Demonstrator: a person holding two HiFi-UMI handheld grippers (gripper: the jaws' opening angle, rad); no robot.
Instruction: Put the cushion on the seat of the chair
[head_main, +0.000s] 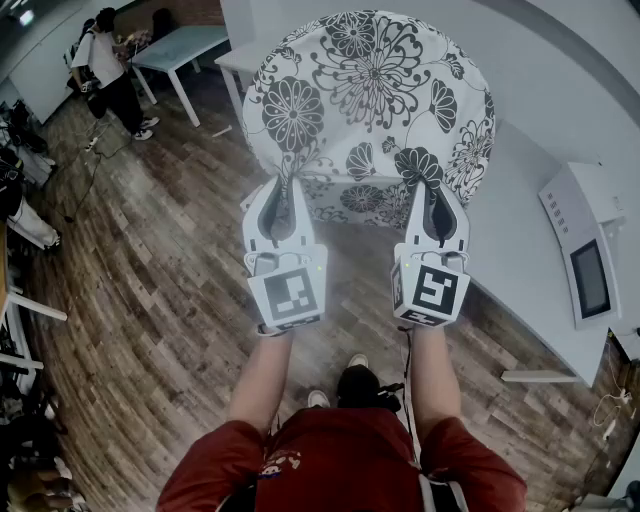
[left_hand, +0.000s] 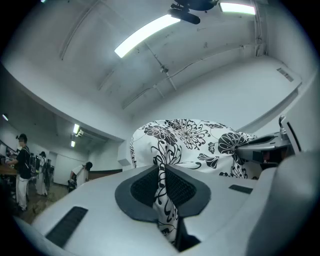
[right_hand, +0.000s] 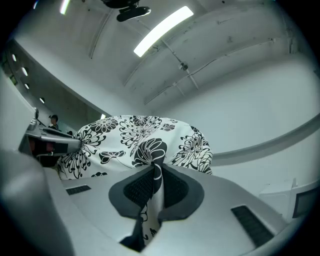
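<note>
Fabric of the cushion's (head_main: 370, 100) near edge was pinched tight in my left gripper (head_main: 283, 185) and again in my right gripper (head_main: 436, 192), spaced apart, I judged, to keep it spread and steady. It was held aloft over wooden floor (head_main: 150, 300); no chair showed, only white tables (head_main: 185, 45) beyond.
</note>
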